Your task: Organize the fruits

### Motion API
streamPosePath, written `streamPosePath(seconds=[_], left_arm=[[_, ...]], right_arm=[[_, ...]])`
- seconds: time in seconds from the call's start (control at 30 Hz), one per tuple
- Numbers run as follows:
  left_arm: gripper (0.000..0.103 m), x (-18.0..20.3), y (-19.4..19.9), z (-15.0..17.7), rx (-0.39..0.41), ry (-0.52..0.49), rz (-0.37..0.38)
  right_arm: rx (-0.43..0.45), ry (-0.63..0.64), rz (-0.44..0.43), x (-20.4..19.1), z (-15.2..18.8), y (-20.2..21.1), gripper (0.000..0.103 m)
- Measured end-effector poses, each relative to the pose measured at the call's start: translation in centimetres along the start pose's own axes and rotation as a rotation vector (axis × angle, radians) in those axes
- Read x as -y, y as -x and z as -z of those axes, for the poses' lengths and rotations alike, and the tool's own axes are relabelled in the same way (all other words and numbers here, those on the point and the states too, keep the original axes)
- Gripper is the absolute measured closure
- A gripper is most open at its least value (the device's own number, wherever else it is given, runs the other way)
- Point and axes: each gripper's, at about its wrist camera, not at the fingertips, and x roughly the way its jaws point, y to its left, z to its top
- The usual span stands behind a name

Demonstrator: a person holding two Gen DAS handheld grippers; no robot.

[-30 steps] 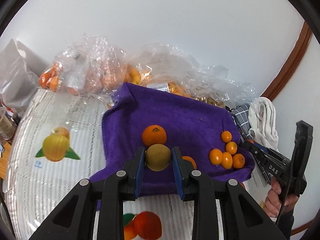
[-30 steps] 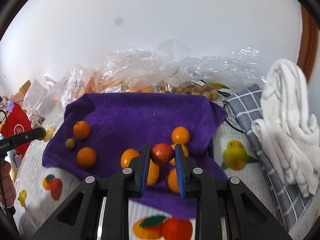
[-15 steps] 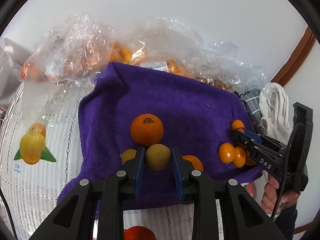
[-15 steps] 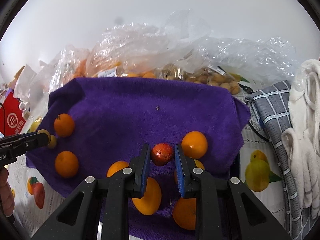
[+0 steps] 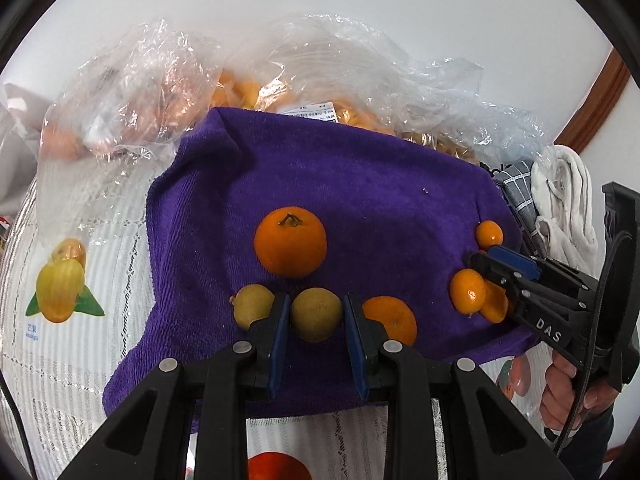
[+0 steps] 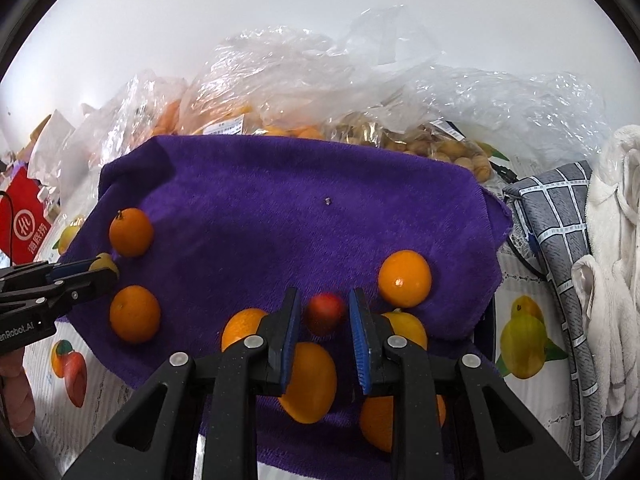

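A purple towel [image 5: 360, 184] lies on the table, also in the right wrist view [image 6: 280, 208]. My left gripper [image 5: 315, 316] has its jaws slightly parted around a yellow-green round fruit [image 5: 316, 314] resting on the towel, beside a second yellow-green fruit [image 5: 253, 306] and two oranges [image 5: 291, 242]. My right gripper [image 6: 325, 314] has opened around a small red fruit [image 6: 325, 313] lying on the towel among several oranges [image 6: 405, 278]. The right gripper also shows in the left wrist view [image 5: 476, 266], the left one in the right wrist view [image 6: 104, 270].
Clear plastic bags of fruit [image 6: 320, 92] sit behind the towel. A grey checked cloth [image 6: 560, 216] and a white towel [image 6: 612, 240] lie to the right. A red packet [image 6: 24, 224] is at the far left. The tablecloth [image 5: 60, 292] has printed fruit.
Both grippers moved down and forward onto the towel. The right jaws opened and let go of the red fruit. The left jaws parted slightly around the yellow-green fruit.
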Motion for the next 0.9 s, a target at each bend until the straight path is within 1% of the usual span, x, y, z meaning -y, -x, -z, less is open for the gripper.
streamPosePath(seconds=[0.03, 0.07, 0.13, 0.2, 0.27, 0.3, 0.33, 0.37, 0.43, 0.53, 0.6, 0.67, 0.83, 0.9], left_arm=[[0.077, 0.0, 0.0, 0.0, -0.006, 0.004, 0.004], [0.077, 0.0, 0.1, 0.0, -0.009, 0.008, 0.009], [0.077, 0.0, 0.7, 0.2, -0.005, 0.013, 0.017], [0.074, 0.2, 1.7, 0.4, 0.005, 0.007, 0.012], [0.064, 0.6, 2.8, 0.5, 0.016, 0.002, 0.0], [0.06, 0.7, 3.4, 0.7, 0.023, 0.001, -0.006], [0.052, 0.9, 4.4, 1.0, 0.038, -0.001, -0.013], [0.049, 0.9, 5.1, 1.2, 0.05, -0.002, -0.016], [0.049, 1.1, 6.6, 1.8, 0.07, -0.007, -0.025], [0.048, 1.8, 9.1, 3.1, 0.093, -0.017, -0.029], [0.044, 2.5, 11.2, 4.2, 0.124, -0.034, -0.047], [0.037, 3.4, 13.0, 5.3, 0.165, -0.053, -0.07], [0.029, 6.2, 17.3, 8.3, 0.247, -0.1, -0.117], [0.027, 7.1, 18.8, 9.4, 0.27, -0.102, -0.122]], right_arm=[[0.001, 0.001, 0.002, 0.0, 0.0, 0.1, 0.066], [0.003, -0.001, 0.002, -0.1, 0.1, 0.3, 0.064], [0.002, -0.009, 0.001, 0.0, 0.2, 0.8, 0.063], [0.009, -0.022, 0.005, 0.0, 0.3, 1.8, 0.062], [0.027, -0.032, 0.018, 0.0, 0.3, 3.2, 0.055], [0.035, -0.038, 0.023, 0.1, 0.4, 3.8, 0.054], [0.047, -0.049, 0.027, 0.2, 0.6, 4.9, 0.053], [0.06, -0.065, 0.029, 0.4, 0.8, 6.1, 0.05], [0.079, -0.089, 0.035, 0.8, 1.3, 8.1, 0.045], [0.106, -0.116, 0.053, 1.4, 2.4, 11.3, 0.039], [0.114, -0.129, 0.067, 1.7, 3.2, 13.3, 0.037], [0.118, -0.151, 0.081, 2.2, 4.4, 15.3, 0.036], [0.139, -0.183, 0.116, 3.0, 7.8, 19.8, 0.036], [0.139, -0.191, 0.145, 3.1, 9.3, 21.6, 0.031]])
